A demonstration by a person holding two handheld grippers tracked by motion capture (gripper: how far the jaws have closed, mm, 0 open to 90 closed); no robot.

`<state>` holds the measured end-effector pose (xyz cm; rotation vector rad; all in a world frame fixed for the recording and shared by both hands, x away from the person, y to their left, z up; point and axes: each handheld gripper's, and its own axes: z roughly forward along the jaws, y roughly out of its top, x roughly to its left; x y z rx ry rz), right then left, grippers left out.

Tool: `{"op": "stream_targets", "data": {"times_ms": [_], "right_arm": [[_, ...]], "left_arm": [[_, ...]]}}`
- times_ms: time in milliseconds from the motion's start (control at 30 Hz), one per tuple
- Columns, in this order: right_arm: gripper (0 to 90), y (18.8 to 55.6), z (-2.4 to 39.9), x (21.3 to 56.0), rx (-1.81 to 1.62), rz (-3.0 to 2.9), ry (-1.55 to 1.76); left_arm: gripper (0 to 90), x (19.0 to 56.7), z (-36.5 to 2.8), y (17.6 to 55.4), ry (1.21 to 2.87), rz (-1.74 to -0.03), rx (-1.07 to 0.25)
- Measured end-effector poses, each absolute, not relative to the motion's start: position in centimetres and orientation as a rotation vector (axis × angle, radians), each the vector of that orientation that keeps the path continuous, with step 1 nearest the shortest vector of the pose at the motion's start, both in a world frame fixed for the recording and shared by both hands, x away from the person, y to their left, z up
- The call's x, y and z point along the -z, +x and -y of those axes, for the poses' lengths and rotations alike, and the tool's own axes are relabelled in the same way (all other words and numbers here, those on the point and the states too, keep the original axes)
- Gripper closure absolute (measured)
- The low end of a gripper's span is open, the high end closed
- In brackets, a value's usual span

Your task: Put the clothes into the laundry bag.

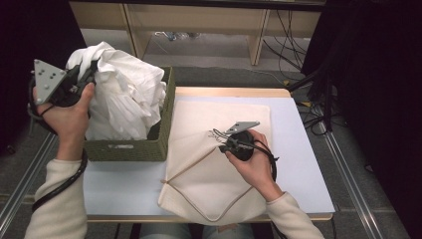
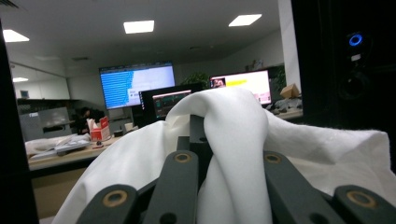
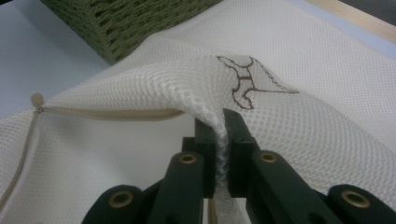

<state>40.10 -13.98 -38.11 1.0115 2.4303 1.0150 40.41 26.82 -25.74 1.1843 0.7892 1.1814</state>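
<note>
Right gripper (image 3: 223, 123) clamped on a pinched fold of the cream mesh laundry bag (image 1: 219, 169), lifting its zipped mouth off the white table (image 1: 308, 164). Left gripper (image 1: 85, 74) closed on the white crumpled garment (image 1: 124, 94), above the green woven basket (image 1: 164, 144). Risk: trailing cloth snags the basket rim, or the mesh fold slips and the mouth shuts.

one mesh bag (image 1: 214, 164), one basket (image 1: 166, 127), one white cloth (image 1: 124, 94)

The green basket (image 1: 149, 144) heaped with white cloth (image 1: 124, 94) blocks the table's left rear. Bare tabletop (image 1: 303, 159) lies open right of the mesh bag (image 1: 209, 184), and in front of the basket.
</note>
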Motion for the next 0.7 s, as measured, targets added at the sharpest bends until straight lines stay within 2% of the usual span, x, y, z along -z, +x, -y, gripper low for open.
{"op": "stream_targets", "data": {"times_ms": [33,300,700], "right_arm": [[86.4,40.1,14.0,38.1,-1.015,-2.429,1.015],[86.5,40.1,14.1,37.9,-1.011,-2.437,1.03],[86.5,40.1,14.3,37.7,-1.02,-2.437,1.032]], "left_arm": [[82.5,25.7,-26.4,40.0,1.164,-0.794,-1.13],[82.6,23.4,-27.2,36.8,1.131,-0.678,-1.241],[82.6,19.5,-25.3,30.9,1.069,-0.499,-1.199]]}}
